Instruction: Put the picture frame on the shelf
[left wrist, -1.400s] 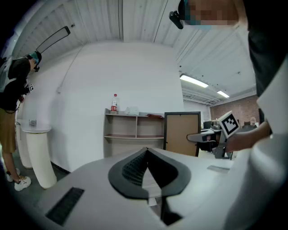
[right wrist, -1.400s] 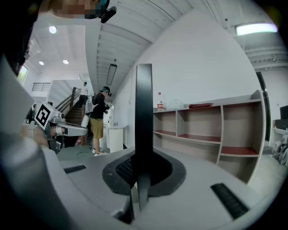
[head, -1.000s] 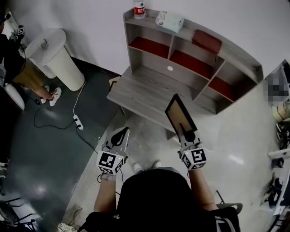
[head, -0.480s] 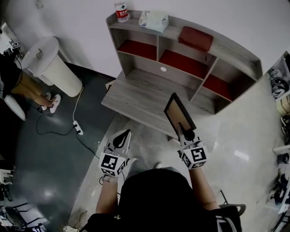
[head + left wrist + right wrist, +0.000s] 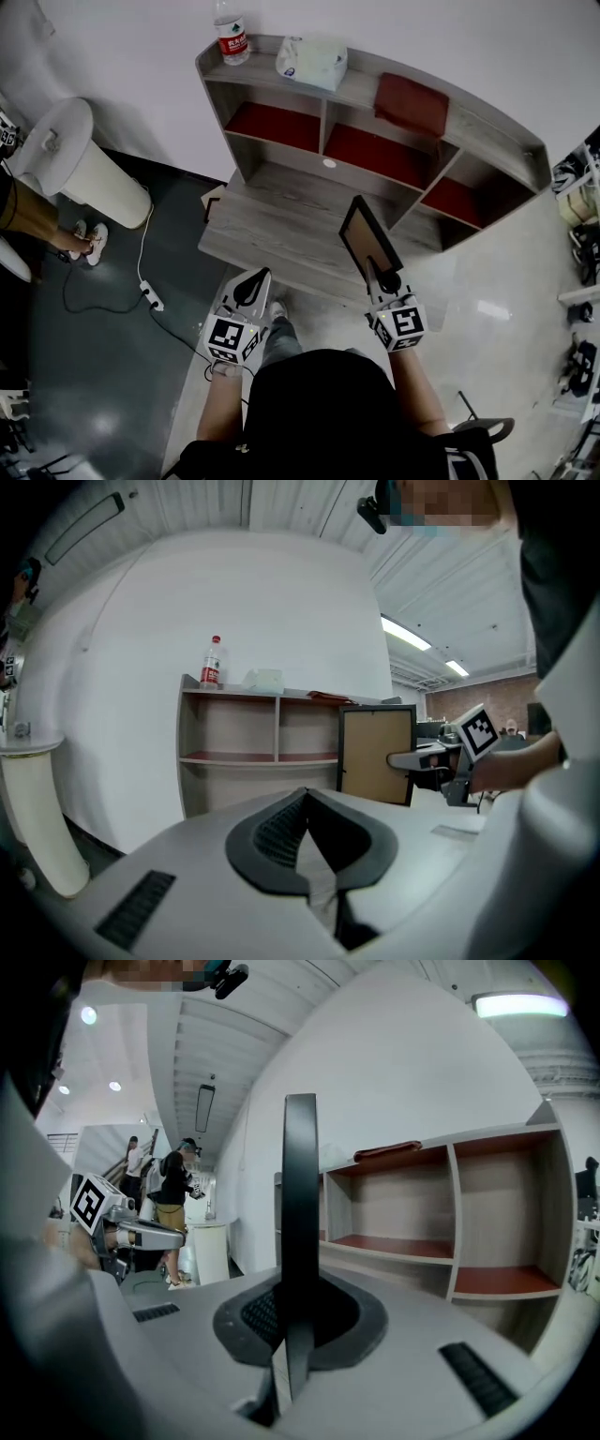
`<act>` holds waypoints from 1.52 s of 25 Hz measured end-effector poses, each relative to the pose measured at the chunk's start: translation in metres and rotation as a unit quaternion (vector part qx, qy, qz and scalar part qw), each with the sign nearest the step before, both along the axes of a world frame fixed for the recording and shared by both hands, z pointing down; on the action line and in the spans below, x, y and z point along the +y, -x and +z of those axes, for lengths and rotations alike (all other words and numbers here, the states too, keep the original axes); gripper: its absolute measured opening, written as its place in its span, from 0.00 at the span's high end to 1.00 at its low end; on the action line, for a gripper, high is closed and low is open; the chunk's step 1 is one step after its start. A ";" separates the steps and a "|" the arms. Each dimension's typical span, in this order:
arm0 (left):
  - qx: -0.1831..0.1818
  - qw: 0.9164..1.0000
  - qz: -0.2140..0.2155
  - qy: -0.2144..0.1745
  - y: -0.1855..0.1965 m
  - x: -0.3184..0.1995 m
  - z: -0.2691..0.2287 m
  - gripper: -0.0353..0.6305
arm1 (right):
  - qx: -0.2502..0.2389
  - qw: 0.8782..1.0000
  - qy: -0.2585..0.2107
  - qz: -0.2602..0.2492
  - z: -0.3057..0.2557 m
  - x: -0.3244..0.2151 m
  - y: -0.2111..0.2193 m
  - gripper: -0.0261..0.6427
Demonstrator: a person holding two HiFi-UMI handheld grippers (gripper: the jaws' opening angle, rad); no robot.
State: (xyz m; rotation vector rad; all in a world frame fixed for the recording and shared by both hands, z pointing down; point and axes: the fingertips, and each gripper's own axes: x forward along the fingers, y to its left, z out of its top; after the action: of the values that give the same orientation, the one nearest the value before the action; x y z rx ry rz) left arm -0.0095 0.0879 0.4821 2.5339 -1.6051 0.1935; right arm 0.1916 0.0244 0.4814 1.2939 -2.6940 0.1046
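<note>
- My right gripper (image 5: 382,275) is clamped on the bottom edge of the picture frame (image 5: 369,238); in the right gripper view the dark frame stands edge-on between the closed jaws.
- I hold the frame upright in the air, above the front part of the grey wooden tabletop (image 5: 272,234). It is not on the shelf (image 5: 492,127).
- The frame's tan panel faces my left side; it shows plainly in the left gripper view.
- My left gripper (image 5: 253,283) hangs near the tabletop's front edge, well apart from the frame. Its jaws are together with nothing between them.
- The shelf rises at the back of the tabletop, against the white wall, with open compartments lined in red.
- On the shelf's top board stand a water bottle (image 5: 228,36) at the left end, a white tissue pack (image 5: 311,59) just right of it, and a dark red cloth (image 5: 412,101) further right.
- A white pedestal bin (image 5: 70,164) stands on the dark floor left of the shelf, with a power strip (image 5: 150,295) and its cable near it.
</note>
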 end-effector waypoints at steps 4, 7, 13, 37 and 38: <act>0.003 1.000 0.027 0.000 0.031 -0.054 -0.004 0.94 | -0.001 1.000 0.004 0.028 -0.003 -0.040 0.025 0.96; 0.001 0.999 0.049 -0.001 0.049 -0.088 -0.005 0.94 | 0.000 0.999 0.005 0.047 -0.003 -0.067 0.042 0.96; 0.011 0.995 0.098 0.001 0.074 -0.139 -0.004 0.94 | 0.022 0.995 0.002 0.097 -0.006 -0.101 0.068 0.96; 0.039 0.984 0.174 -0.005 0.095 -0.185 -0.014 0.94 | 0.121 0.971 -0.052 0.200 -0.049 -0.151 0.076 0.96; 0.039 0.984 0.172 -0.006 0.096 -0.187 -0.015 0.94 | 0.133 0.969 -0.056 0.201 -0.051 -0.155 0.076 0.96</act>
State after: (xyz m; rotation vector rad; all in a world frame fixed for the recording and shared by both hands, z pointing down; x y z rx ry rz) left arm -0.1057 -0.0988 0.4675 2.7729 -1.1350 0.1178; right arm 0.1160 -0.1308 0.4303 1.7349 -2.2140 -0.1677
